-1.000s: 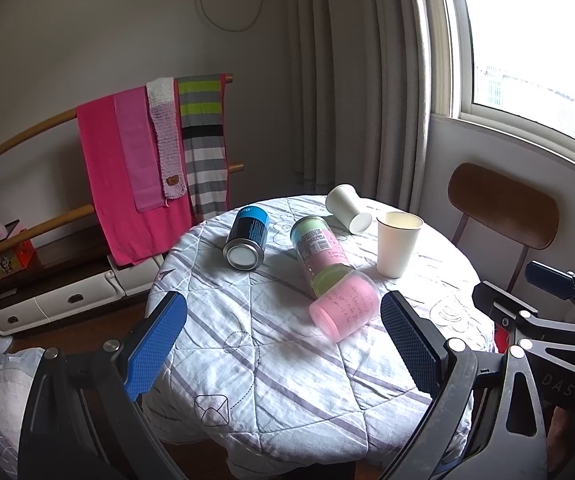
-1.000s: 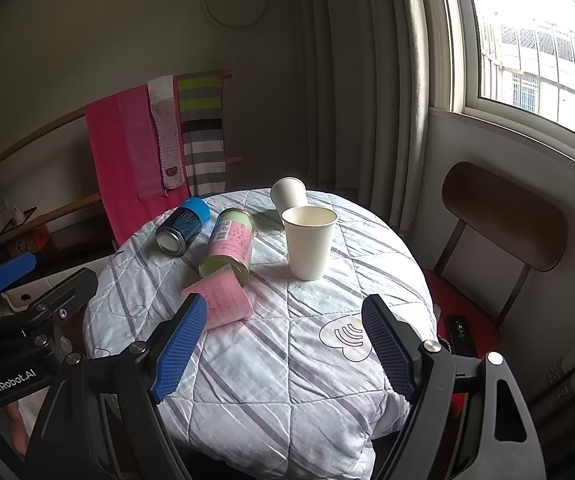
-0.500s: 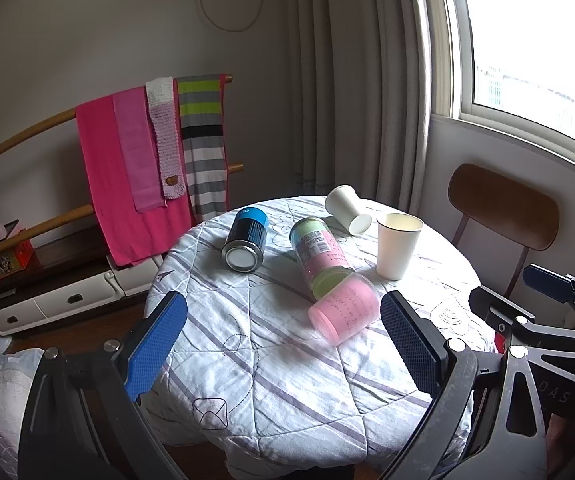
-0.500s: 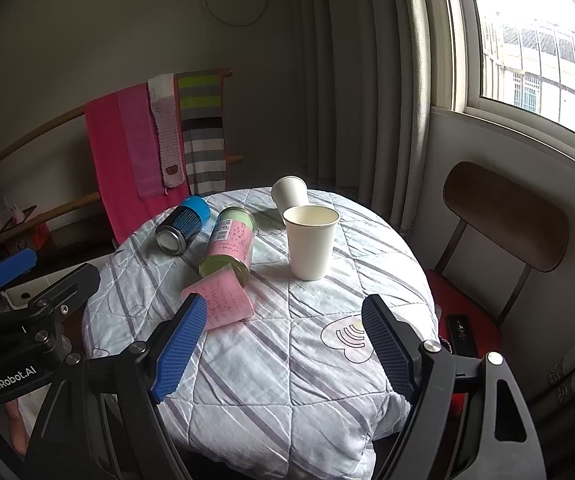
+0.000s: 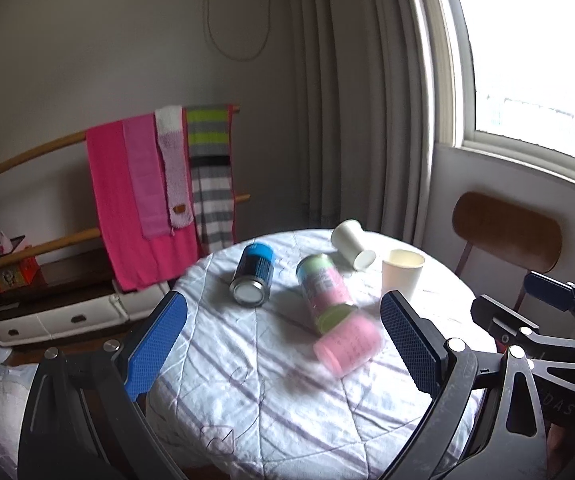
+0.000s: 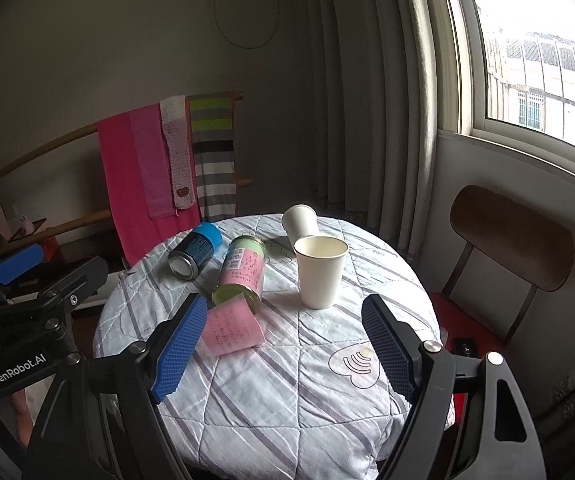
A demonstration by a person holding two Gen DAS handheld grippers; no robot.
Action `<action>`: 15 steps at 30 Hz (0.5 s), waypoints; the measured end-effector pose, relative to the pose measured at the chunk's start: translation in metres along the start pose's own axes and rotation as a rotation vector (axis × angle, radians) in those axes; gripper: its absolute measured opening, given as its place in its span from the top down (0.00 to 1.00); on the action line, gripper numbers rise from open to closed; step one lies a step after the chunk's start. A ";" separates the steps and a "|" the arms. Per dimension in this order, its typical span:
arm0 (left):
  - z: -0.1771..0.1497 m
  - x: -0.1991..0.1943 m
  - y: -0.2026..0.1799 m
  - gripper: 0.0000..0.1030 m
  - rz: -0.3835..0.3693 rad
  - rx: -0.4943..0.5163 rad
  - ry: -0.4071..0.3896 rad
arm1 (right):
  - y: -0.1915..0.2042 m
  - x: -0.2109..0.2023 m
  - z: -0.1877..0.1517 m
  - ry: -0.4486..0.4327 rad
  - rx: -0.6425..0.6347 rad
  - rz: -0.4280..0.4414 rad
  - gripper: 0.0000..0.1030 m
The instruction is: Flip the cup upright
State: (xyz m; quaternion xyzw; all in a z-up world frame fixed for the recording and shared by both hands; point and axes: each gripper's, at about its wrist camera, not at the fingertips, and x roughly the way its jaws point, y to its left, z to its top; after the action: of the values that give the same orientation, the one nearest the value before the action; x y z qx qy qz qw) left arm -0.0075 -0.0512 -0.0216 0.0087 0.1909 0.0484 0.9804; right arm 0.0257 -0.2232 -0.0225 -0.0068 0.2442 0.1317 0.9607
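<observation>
Both my claws spread wide, empty: left gripper (image 5: 283, 342), right gripper (image 6: 281, 346), hovering at the near edge of the round table (image 6: 287, 400). Pink cup (image 6: 231, 326) lies on its side touching a green-pink can (image 6: 241, 274); white cup (image 6: 301, 222) also tipped, behind the upright paper cup (image 6: 320, 272)
</observation>
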 end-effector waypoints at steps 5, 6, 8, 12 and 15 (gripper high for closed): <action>0.000 -0.001 -0.002 0.04 -0.014 0.004 -0.001 | 0.002 -0.008 -0.001 -0.082 0.001 -0.004 0.21; 0.000 -0.001 -0.002 0.04 -0.017 0.004 -0.001 | 0.002 -0.008 0.000 -0.082 -0.001 -0.008 0.21; 0.000 -0.001 -0.002 0.04 -0.017 0.006 0.002 | 0.001 -0.008 0.001 -0.086 0.003 -0.016 0.21; 0.000 -0.002 -0.002 0.04 -0.020 0.004 0.002 | 0.000 -0.006 0.002 -0.079 0.005 -0.017 0.21; 0.001 -0.002 -0.002 0.04 -0.020 0.002 0.001 | 0.000 -0.005 0.002 -0.077 0.007 -0.021 0.21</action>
State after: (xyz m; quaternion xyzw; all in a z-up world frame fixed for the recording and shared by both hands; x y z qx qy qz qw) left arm -0.0092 -0.0529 -0.0201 0.0075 0.1917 0.0383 0.9807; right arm 0.0224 -0.2243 -0.0185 -0.0012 0.2074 0.1209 0.9708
